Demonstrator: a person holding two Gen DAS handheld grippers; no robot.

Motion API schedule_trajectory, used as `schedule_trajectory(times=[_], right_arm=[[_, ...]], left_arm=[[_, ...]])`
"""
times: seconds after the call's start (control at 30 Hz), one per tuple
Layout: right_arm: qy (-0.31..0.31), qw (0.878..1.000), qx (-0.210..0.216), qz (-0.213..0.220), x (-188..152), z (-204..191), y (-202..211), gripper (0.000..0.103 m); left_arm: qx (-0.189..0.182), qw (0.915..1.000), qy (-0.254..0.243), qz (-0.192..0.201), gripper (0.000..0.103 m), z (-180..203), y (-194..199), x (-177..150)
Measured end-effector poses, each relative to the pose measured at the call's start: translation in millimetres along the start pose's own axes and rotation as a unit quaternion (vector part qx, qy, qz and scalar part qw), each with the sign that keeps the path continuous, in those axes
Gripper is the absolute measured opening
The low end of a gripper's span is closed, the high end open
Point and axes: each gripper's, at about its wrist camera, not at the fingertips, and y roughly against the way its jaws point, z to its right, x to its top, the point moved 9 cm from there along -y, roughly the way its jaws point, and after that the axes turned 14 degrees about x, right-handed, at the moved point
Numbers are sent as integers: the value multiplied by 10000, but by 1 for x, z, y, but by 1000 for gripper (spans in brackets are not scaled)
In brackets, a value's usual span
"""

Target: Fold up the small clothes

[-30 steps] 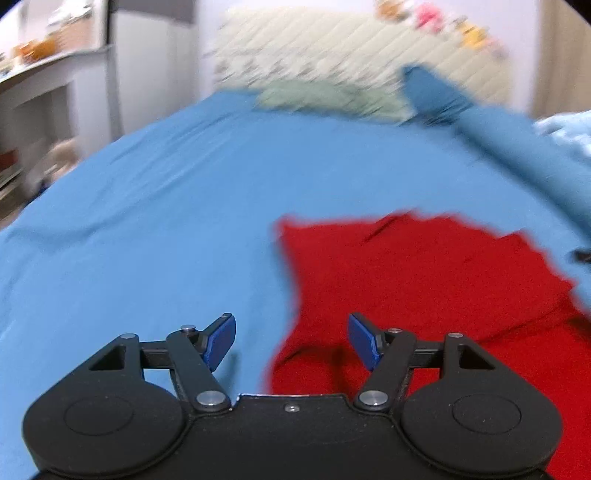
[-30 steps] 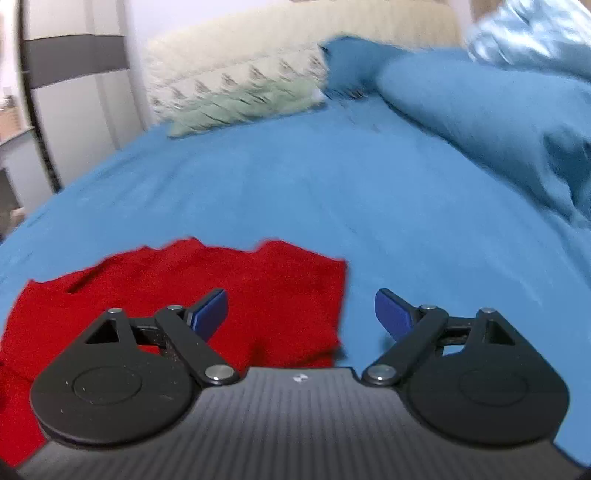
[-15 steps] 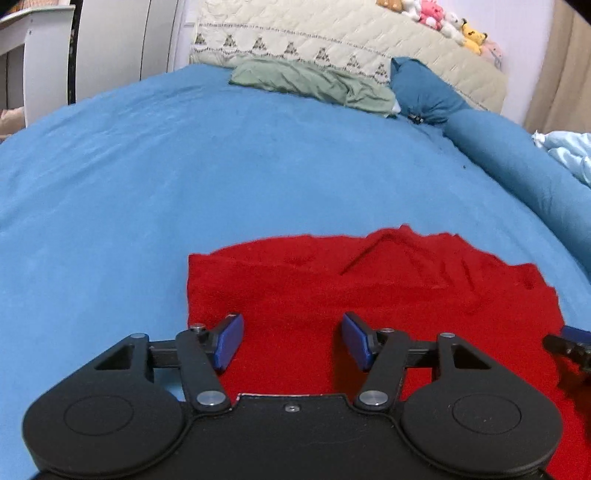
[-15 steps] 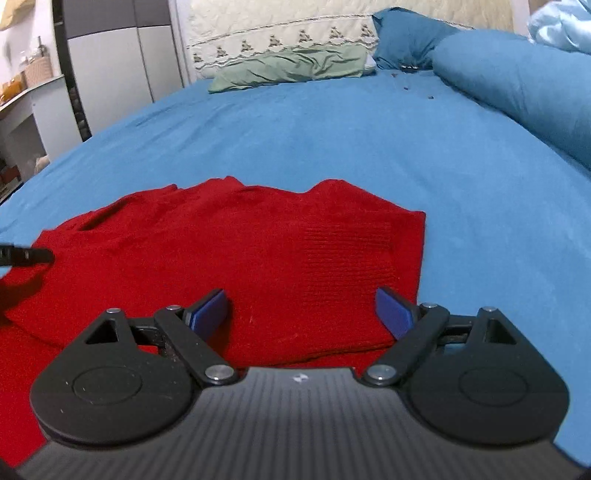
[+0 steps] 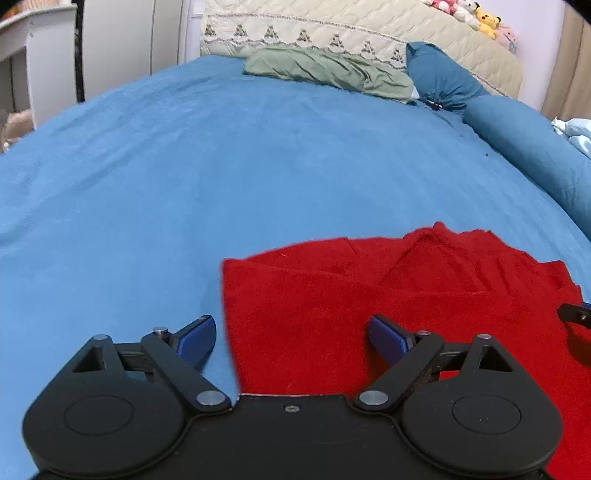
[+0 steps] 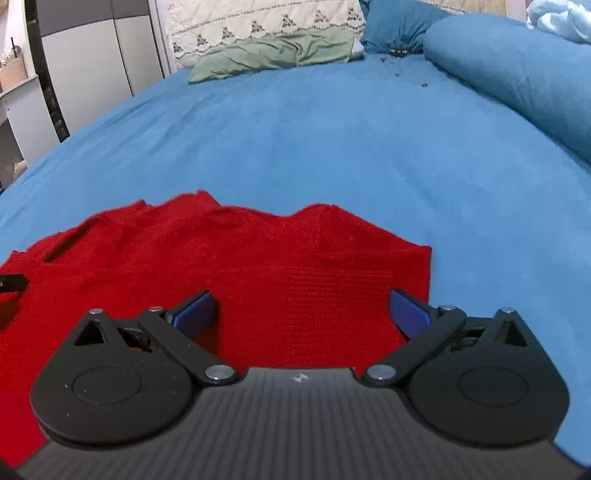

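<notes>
Left wrist view: my left gripper (image 5: 291, 334) is opening astride the red garment's (image 5: 388, 295) left edge on the bed (image 5: 258, 166); right gripper (image 6: 301, 314) gapes, empty; I risk pinching sheet too.

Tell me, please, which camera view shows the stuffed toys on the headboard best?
The left wrist view: the stuffed toys sit along the headboard top, small but recognisable. The right wrist view shows the headboard without any toys in frame.
</notes>
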Motion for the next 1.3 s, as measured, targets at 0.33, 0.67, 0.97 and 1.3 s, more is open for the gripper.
schedule_trajectory(times=[0.33, 0.67, 0.97, 1.3], right_arm=[[91, 9951, 491, 847, 11, -39, 185, 103], [-6, 9970, 400, 660, -39, -66, 376, 103], [-404, 9980, 354, -342, -185, -74, 403, 103], [-477, 9966, -395, -552, -271, -81, 369, 89]], left_arm=[[229, 9983, -175, 507, 95, -54, 181, -14], [53, 9995, -38, 318, 99, -55, 315, -95], [21, 9983, 87, -575, 98, -47, 316, -215], [298, 9967, 274, -697, 78, -55, 295, -270]])
